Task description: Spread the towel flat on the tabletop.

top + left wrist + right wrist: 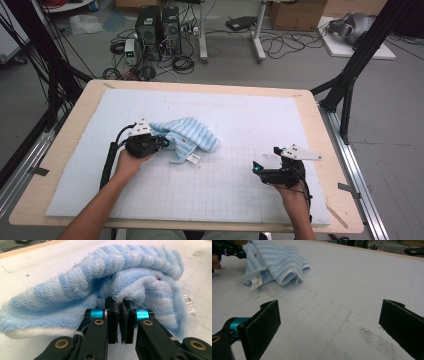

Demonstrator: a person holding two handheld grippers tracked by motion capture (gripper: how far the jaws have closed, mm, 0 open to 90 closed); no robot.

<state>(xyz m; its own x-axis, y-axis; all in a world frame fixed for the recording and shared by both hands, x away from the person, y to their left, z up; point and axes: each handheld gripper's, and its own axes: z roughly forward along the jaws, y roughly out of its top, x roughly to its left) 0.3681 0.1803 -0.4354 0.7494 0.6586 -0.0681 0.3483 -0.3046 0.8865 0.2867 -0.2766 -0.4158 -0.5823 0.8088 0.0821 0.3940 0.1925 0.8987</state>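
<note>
Towel point(186, 136) crumpled left of centre on the mat point(250, 120), one fold pinched tight in the left gripper point(162, 142).

Its tag point(193, 158) lies on the near side, and in the left gripper view the jaws stand almost together with terry point(117, 296) caught between the pads. To do this step well, I judge the pull should stay low and even so the thin bite does not slip, with the cloth dragged flat rather than lifted into a heap. The left hand point(131, 161) cups its gripper from behind, forearm angled in from the near edge, jaws pointing right. The right gripper point(265, 165) rests well apart near the mat's right side, jaws wide and empty, aimed toward the towel.
</note>
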